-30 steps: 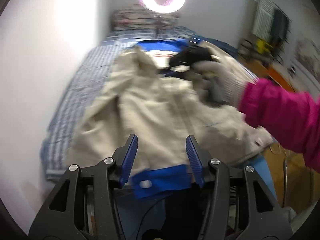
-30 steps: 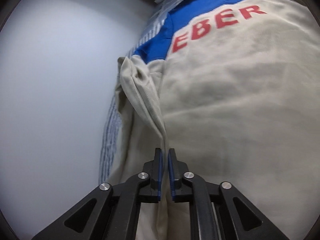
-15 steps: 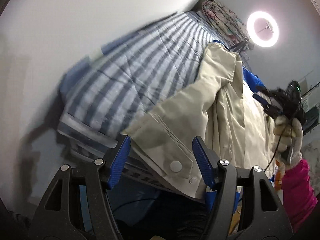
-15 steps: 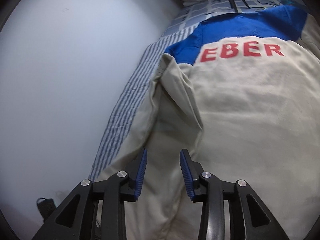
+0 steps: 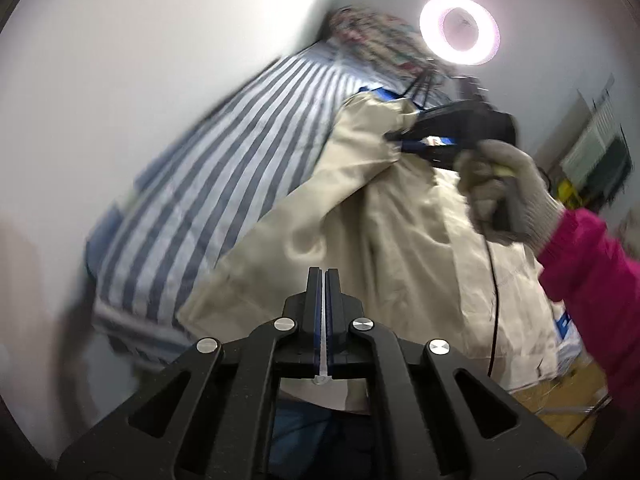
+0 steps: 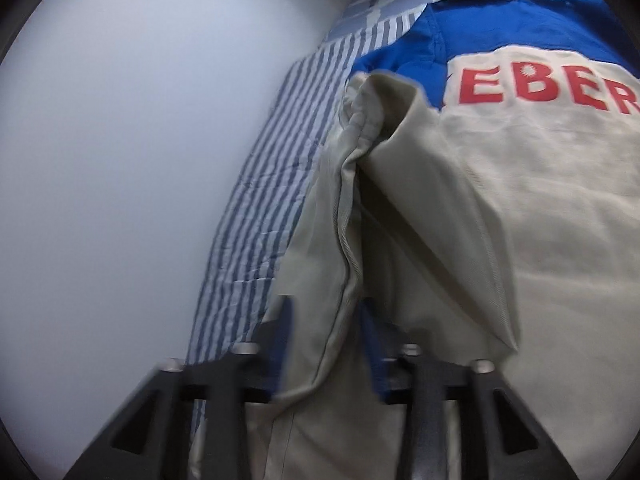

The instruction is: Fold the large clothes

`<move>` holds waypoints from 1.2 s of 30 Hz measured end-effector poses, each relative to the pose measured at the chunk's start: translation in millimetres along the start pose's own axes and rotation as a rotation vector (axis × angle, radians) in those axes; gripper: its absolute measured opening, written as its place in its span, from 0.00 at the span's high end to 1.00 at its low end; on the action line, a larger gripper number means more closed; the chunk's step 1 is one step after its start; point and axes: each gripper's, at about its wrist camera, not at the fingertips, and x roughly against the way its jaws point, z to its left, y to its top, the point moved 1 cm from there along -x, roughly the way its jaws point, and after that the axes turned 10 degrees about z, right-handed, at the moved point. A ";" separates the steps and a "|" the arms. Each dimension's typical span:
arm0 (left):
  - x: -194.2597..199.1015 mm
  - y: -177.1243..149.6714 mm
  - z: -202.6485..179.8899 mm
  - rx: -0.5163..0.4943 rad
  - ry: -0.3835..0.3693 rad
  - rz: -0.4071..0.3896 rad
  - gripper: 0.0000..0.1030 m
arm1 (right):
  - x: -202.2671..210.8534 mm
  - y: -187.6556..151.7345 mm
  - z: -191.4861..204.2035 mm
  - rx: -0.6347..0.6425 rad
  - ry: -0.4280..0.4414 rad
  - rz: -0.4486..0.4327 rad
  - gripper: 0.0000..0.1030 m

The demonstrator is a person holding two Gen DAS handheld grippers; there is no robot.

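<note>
Beige jacket (image 5: 400,240) with a blue yoke and red letters is spread on the striped bedsheet (image 5: 224,184) beside the white wall (image 5: 120,60). One edge of the jacket is pinched by the left gripper (image 5: 324,276), whose blue pads are pressed together with only a thin layer of cloth between them. A raised fold of the sleeve (image 6: 348,216) is seen between the fingers of the right gripper (image 6: 326,320), which are kept apart. A lit ring lamp (image 5: 460,30) is seen behind the bed.
</note>
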 end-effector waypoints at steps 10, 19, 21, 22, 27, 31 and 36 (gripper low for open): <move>-23.9 24.3 51.1 0.043 0.003 0.078 0.32 | 13.7 1.2 5.4 0.048 -0.055 -0.023 1.00; -66.0 22.5 85.1 0.139 -0.163 0.200 0.44 | 8.3 4.3 5.3 0.057 -0.090 -0.017 1.00; -65.0 20.4 84.2 0.132 -0.172 0.198 0.69 | 3.9 7.0 3.7 0.052 -0.088 -0.013 1.00; -62.6 19.8 83.0 0.132 -0.178 0.192 0.77 | 2.7 7.3 3.0 0.049 -0.082 -0.009 1.00; -15.9 14.6 32.8 -0.052 -0.085 0.090 0.86 | 2.7 7.3 9.6 0.048 -0.059 -0.015 1.00; 18.2 1.8 -45.1 -0.285 0.017 0.034 0.89 | 21.4 5.8 19.0 0.072 0.010 -0.045 1.00; 1.5 -27.2 -115.7 -0.453 -0.032 0.101 0.89 | 45.4 -0.1 -15.3 0.020 0.031 -0.087 1.00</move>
